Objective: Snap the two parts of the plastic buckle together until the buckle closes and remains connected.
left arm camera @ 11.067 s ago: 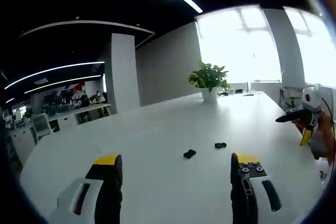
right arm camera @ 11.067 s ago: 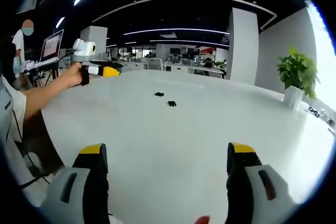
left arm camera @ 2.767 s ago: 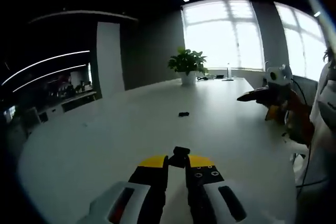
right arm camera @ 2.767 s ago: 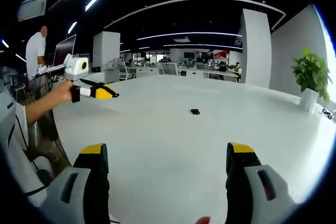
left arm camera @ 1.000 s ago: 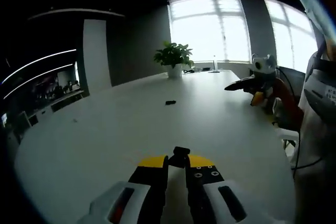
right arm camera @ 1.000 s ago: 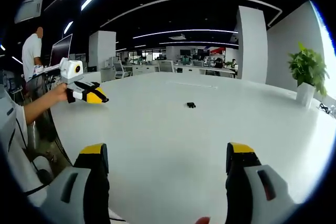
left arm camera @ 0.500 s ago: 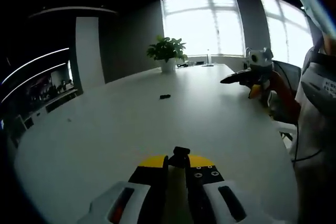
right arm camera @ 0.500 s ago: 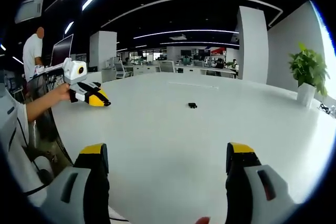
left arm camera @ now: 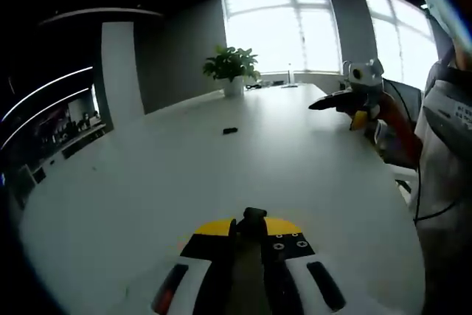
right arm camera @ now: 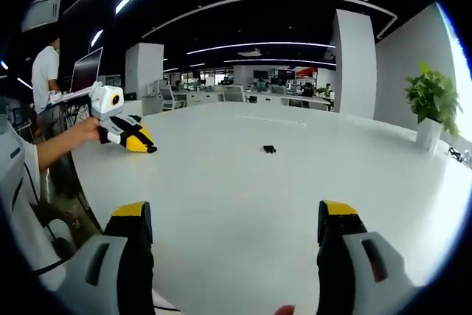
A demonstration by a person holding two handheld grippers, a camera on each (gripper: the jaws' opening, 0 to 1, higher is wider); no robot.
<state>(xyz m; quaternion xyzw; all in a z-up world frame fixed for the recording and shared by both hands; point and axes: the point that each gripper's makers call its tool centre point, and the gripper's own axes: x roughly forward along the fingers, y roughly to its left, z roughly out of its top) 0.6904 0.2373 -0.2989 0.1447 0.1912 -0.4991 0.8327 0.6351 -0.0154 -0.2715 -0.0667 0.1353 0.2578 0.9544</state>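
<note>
One black buckle part (left arm camera: 254, 217) sticks out between the yellow-tipped jaws of my left gripper (left arm camera: 249, 228), which is shut on it above the white table (left arm camera: 184, 175). The other black buckle part (left arm camera: 230, 130) lies alone on the table far ahead; in the right gripper view this lying part (right arm camera: 269, 149) is near the table's middle. My right gripper (right arm camera: 232, 220) is open with nothing between its jaws, low over the near table edge. The left gripper (right arm camera: 131, 140) shows at the left of the right gripper view, held by a hand. The right gripper (left arm camera: 346, 99) appears at the right of the left gripper view.
A potted plant (left arm camera: 231, 68) stands at the table's far end by bright windows; the same plant (right arm camera: 425, 101) sits at the right of the right gripper view. A person (right arm camera: 46, 71) stands by a monitor at the left. Office desks and chairs (right arm camera: 243, 95) lie behind the table.
The left gripper picked one buckle part off the table and stays shut on it. Over the last second it has tilted and dipped slightly toward the table; the right gripper stays open and still.
</note>
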